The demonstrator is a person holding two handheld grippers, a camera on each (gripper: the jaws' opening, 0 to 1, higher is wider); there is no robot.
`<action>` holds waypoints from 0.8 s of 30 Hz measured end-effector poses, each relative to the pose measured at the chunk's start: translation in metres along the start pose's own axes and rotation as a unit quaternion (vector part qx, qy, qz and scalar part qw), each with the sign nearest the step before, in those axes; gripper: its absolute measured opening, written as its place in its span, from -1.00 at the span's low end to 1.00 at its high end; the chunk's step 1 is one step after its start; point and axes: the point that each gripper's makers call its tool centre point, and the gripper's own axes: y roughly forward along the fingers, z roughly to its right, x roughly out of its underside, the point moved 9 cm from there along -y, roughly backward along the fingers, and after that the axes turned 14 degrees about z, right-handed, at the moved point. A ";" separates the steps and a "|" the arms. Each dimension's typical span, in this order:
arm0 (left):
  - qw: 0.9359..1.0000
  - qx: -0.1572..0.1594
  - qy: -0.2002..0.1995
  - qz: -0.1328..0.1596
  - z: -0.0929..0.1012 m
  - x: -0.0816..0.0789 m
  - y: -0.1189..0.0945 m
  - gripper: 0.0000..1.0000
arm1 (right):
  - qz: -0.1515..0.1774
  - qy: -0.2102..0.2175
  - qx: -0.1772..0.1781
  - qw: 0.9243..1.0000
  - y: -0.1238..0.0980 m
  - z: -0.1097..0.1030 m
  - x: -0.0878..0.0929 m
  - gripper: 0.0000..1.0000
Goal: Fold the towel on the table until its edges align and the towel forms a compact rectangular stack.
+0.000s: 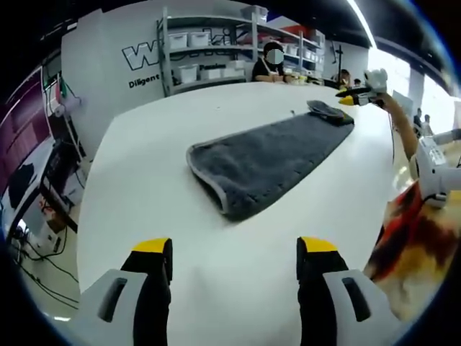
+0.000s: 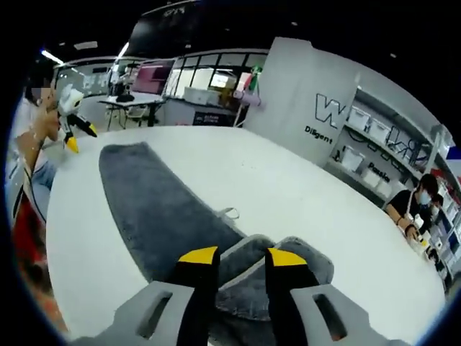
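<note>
Grey terry cloth is seen laid out long across the white worktop (image 1: 144, 187), the towel (image 1: 266, 155) folded to a narrow strip with one end bunched up. In the left gripper view, the left gripper (image 1: 234, 252) is held low over bare worktop near the towel's rounded end, its yellow-tipped fingers (image 1: 153, 249) spread apart with nothing between them. In the right gripper view, the right gripper (image 2: 241, 258) is poised right over the crumpled end of the towel (image 2: 158, 205); its fingers (image 2: 198, 256) are parted by a narrow gap, and whether cloth is pinched there cannot be told. A small loop tag (image 2: 229, 213) is seen at the towel's edge. Farther off, shelving (image 1: 209, 50) stacked with white bins is lined against the wall, and a seated person (image 1: 270, 65) is glimpsed beyond the worktop.
</note>
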 end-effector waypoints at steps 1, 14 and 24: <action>1.000 0.000 0.000 0.001 0.000 0.000 0.000 0.38 | -0.013 -0.001 0.002 1.000 0.005 0.003 0.002 -0.59; 1.000 -0.008 0.002 -0.001 0.000 0.005 -0.007 0.35 | -0.137 0.012 -0.025 0.990 0.045 0.000 0.050 -0.70; 1.000 -0.001 0.005 -0.002 0.000 0.004 -0.001 0.34 | -0.143 0.022 -0.026 0.989 0.034 0.000 0.047 -1.00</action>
